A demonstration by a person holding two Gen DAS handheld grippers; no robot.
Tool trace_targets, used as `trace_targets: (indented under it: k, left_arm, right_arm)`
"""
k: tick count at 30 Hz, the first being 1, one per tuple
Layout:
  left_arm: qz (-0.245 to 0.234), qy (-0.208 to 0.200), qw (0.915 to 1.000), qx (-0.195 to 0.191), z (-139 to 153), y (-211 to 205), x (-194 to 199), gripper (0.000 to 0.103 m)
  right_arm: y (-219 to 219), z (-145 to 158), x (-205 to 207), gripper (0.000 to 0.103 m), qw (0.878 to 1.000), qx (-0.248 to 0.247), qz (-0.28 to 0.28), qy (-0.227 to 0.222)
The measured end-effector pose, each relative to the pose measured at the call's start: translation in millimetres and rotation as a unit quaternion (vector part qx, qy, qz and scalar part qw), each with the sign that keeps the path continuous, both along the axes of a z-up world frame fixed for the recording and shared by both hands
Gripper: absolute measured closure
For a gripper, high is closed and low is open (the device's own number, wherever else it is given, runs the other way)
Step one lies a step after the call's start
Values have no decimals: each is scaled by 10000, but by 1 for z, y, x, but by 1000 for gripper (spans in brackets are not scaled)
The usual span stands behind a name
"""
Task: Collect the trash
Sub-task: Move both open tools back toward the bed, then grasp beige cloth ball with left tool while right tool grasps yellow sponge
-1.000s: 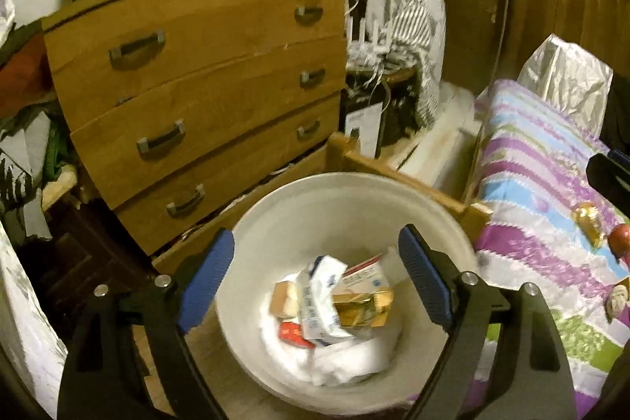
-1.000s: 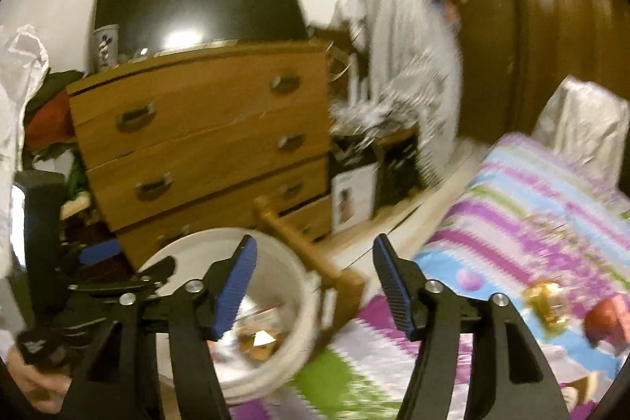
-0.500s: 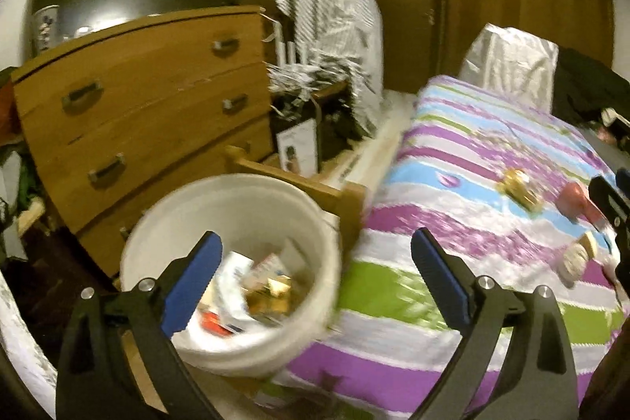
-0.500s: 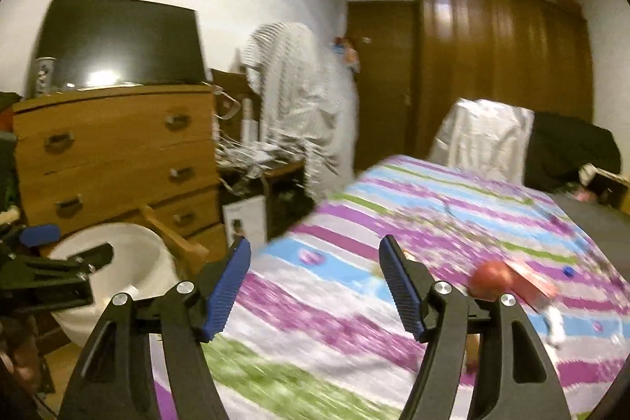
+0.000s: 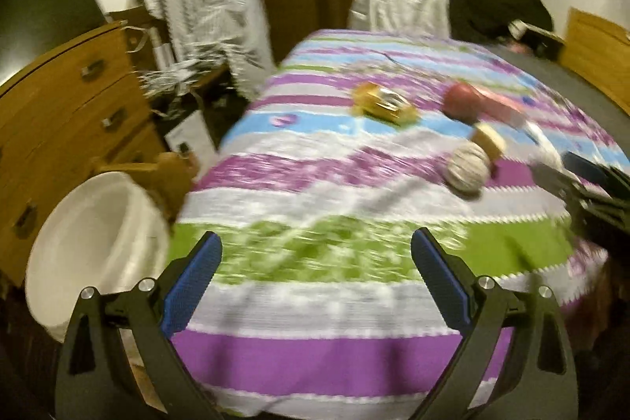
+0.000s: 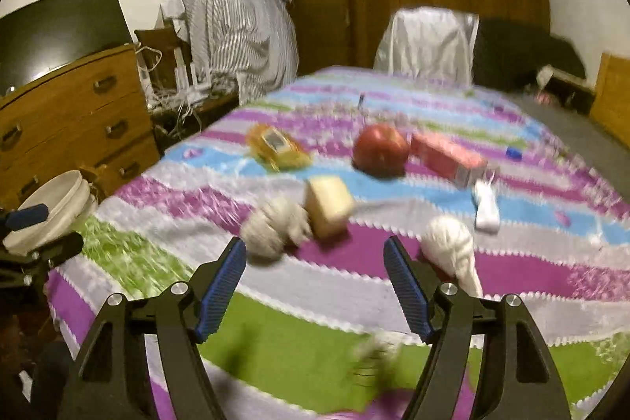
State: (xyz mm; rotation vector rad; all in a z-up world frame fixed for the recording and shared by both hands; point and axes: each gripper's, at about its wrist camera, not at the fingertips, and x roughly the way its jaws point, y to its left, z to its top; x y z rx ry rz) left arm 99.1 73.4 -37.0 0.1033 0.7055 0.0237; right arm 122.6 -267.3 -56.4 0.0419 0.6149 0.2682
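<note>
Over striped bedspread [image 6: 299, 286], both grippers open and empty, white twist [image 6: 453, 247] only in right view, right jaws just widening.

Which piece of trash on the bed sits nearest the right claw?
The grey crumpled wad, just beyond the right claw; the tan block sits behind it.

A bucket [image 5: 94, 243] stands on the floor at the bed's [image 6: 275, 341] left corner, with a chest of drawers [image 6: 71, 121] behind it. On the bed a wrapper [image 6: 277, 146] lies left of an apple [image 6: 380, 148], a carton [image 6: 447, 154] just right of it; nearer, a crumpled wad [image 6: 275, 227] touches a block [image 6: 328, 205]
</note>
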Motion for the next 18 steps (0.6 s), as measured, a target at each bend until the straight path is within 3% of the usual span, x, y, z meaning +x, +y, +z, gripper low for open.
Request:
trace_targets:
  k: [5,10,11,12,14,18]
  left_arm:
    - [-134,301,9994,-92,-16,-13,9,10]
    - [-53,508,9986,-129,-25,-16,13,10]
    - [-41,523,9986,-113,-26,-16,13,10]
    - [-39,532,9985,-107,-26,-17,13,10]
    - [-54,539,9985,-116,-25,-19,14,10]
    - [-128,509,9986,-116,-24,-24,15,10]
  right_arm:
    - [-11,-8,52,30,9971,546,308,426]
    - [7,-4,109,30,9939,714,414,736]
    - [9,-7,121,32,9928,704,392,885]
    - [12,-11,130,41,9921,662,344,1010]
    - [16,-18,138,67,9883,724,518,1236]
    - [12,-8,122,69,9915,775,417,960]
